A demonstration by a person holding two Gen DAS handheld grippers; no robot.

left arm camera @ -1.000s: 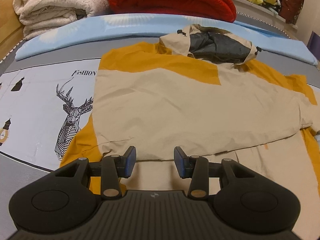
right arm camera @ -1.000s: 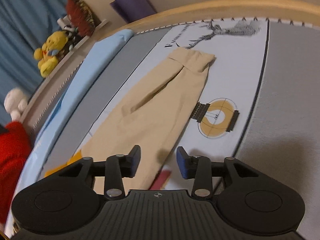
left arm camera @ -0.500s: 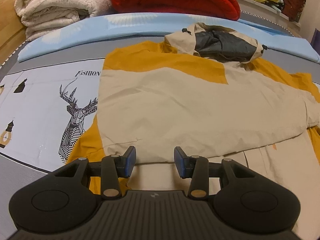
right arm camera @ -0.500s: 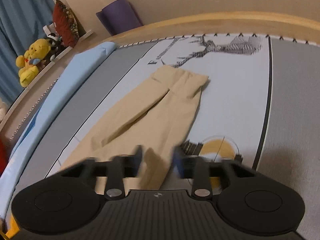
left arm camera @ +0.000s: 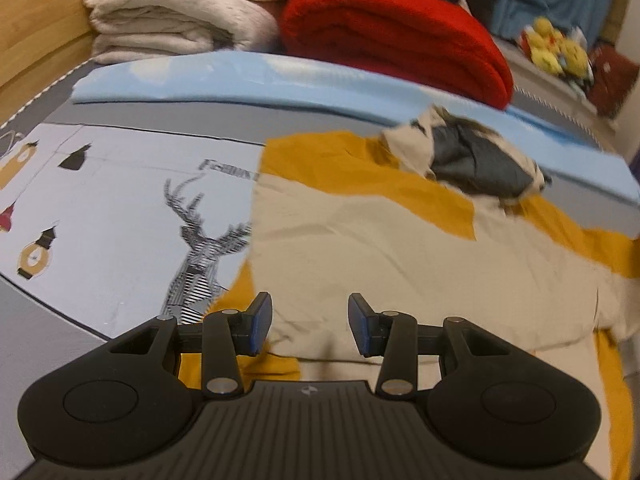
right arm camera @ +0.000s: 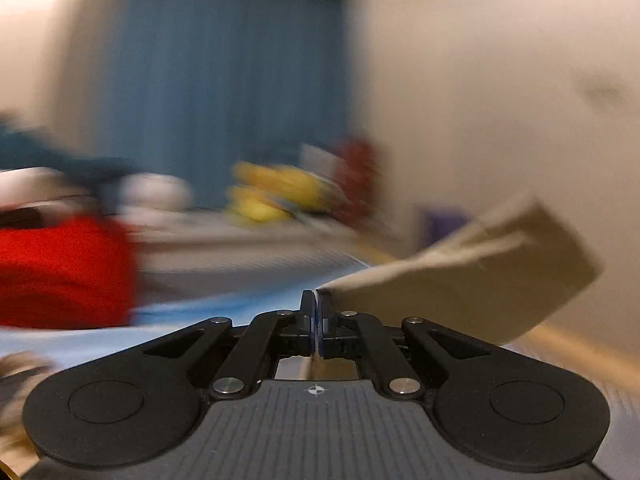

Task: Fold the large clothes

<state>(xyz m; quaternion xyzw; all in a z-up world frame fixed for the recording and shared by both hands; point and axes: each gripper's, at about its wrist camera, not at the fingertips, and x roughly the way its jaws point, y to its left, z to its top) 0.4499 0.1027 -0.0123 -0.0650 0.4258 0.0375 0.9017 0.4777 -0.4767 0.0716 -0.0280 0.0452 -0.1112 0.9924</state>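
Note:
A large beige and mustard hooded jacket (left arm camera: 400, 248) lies spread on the bed, its dark-lined hood (left arm camera: 472, 160) at the far side. My left gripper (left arm camera: 310, 322) hovers open over the jacket's near hem, nothing between its blue pads. In the blurred right wrist view my right gripper (right arm camera: 316, 320) is shut on the edge of the jacket's beige sleeve (right arm camera: 472, 280). The sleeve is lifted off the bed and streams out to the right of the closed pads.
The bed cover (left arm camera: 120, 248) shows a deer print left of the jacket. Folded cream blankets (left arm camera: 172, 12) and a red blanket (left arm camera: 392, 36) are stacked at the head of the bed. Yellow plush toys (left arm camera: 556, 48) sit on a ledge. A blue curtain (right arm camera: 224, 92) hangs behind.
My right gripper closed on the sleeve and swung it up off the bed, turning from looking down to level. The left gripper drifted up and rolled a little, staying open.

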